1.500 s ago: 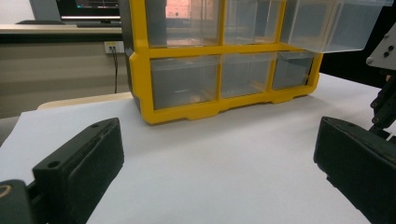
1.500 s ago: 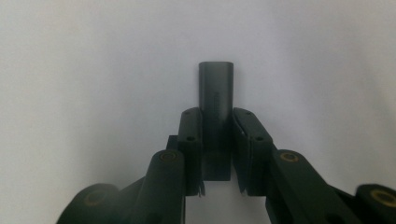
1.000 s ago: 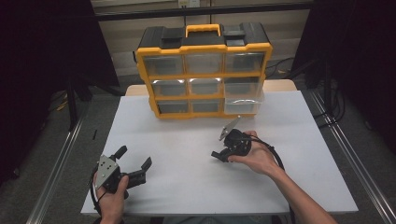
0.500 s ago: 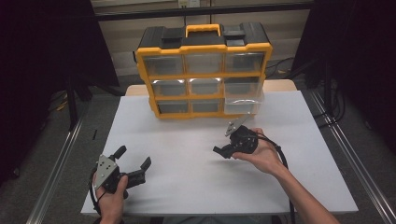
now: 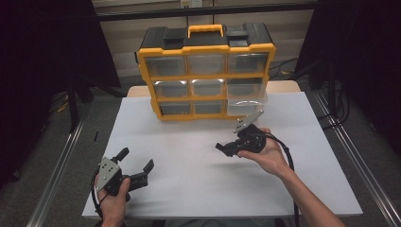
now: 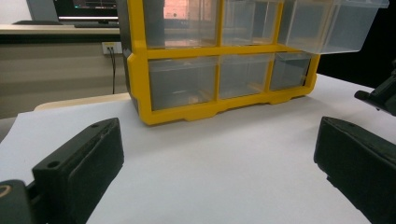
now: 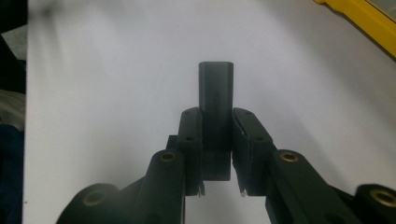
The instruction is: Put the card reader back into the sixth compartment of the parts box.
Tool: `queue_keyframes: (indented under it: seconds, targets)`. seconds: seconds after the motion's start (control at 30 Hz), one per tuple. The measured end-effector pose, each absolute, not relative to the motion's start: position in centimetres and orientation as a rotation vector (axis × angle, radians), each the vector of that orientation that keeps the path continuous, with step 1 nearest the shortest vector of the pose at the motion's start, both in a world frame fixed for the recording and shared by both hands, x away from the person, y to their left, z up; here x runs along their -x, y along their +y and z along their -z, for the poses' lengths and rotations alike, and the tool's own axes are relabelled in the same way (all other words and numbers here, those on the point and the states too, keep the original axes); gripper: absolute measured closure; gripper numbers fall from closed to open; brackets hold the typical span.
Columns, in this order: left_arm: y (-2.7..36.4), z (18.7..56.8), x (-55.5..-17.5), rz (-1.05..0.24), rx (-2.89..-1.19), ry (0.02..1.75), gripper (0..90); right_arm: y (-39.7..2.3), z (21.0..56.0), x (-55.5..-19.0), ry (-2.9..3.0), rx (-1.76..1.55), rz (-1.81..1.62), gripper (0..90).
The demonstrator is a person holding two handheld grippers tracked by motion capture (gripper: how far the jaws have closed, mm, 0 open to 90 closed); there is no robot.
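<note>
White table [image 5: 189, 189] with a yellow-and-black drawer organizer [image 5: 206, 71] standing at its far edge, centre. The cabinet has a yellow carry handle [image 5: 205, 30] on top and three rows of three clear drawers. The right drawer of the bottom row [image 5: 246, 106] is pulled out toward the near side; the others sit flush. In the left gripper view the pulled-out clear drawer [image 6: 332, 25] juts forward at upper right, above the lower yellow frame.

Left gripper [image 5: 137, 163]: held in the person's left hand [image 5: 112, 201] at the near left corner of the table, resting low over the surface, pointing right and slightly far. Jaws spread wide apart, nothing between them. Its own view confirms: both black jaws at the frame sides, bare white table between, organizer beyond.

Right gripper [image 5: 226, 148]: held in the right hand [image 5: 267, 156] right of table centre, near the organizer's front and just near-left of the open drawer, pointing left. Grey three-cornered plate [image 5: 247, 121] on top, cable [image 5: 286, 156] trailing back along the forearm. In the right gripper view the gripper [image 7: 217, 122] has its jaws clenched on a small dark rectangular block [image 7: 215, 95], which stands up between the pads and pokes past the tips, above the white table. What the block is exactly, I cannot tell. Organizer corner [image 7: 359, 18] visible at upper right of that view.
</note>
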State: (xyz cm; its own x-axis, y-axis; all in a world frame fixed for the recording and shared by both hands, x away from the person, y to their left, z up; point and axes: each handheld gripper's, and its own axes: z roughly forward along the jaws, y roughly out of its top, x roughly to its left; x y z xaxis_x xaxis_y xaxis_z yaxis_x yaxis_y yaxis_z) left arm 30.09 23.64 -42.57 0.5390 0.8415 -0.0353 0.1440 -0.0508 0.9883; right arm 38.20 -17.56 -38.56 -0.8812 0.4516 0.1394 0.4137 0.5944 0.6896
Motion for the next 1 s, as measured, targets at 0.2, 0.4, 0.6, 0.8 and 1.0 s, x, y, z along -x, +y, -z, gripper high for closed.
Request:
queue_keyframes:
  seconds: [0.2,0.4,0.6,0.8,1.0]
  targets:
    - [23.6,42.6,-30.1,-0.702,-1.544,0.875,1.7,-17.6,37.7,-38.0,2.737,-0.732,-1.199,73.9]
    - [23.5,42.6,-30.1,-0.699,-1.551,0.868,1.8,-18.2,36.7,-37.7,2.692,-0.728,-1.240,73.8]
    - [23.6,42.6,-30.1,-0.693,-1.545,0.871,1.8,-18.5,35.6,-37.4,2.676,-0.705,-1.253,73.9]
    - [23.5,42.7,-30.2,-0.691,-1.547,0.869,1.8,-19.1,34.7,-37.2,2.630,-0.703,-1.296,73.9]
    - [23.5,42.7,-30.3,-0.697,-1.556,0.868,1.8,-19.1,34.2,-37.2,2.608,-0.699,-1.329,73.9]
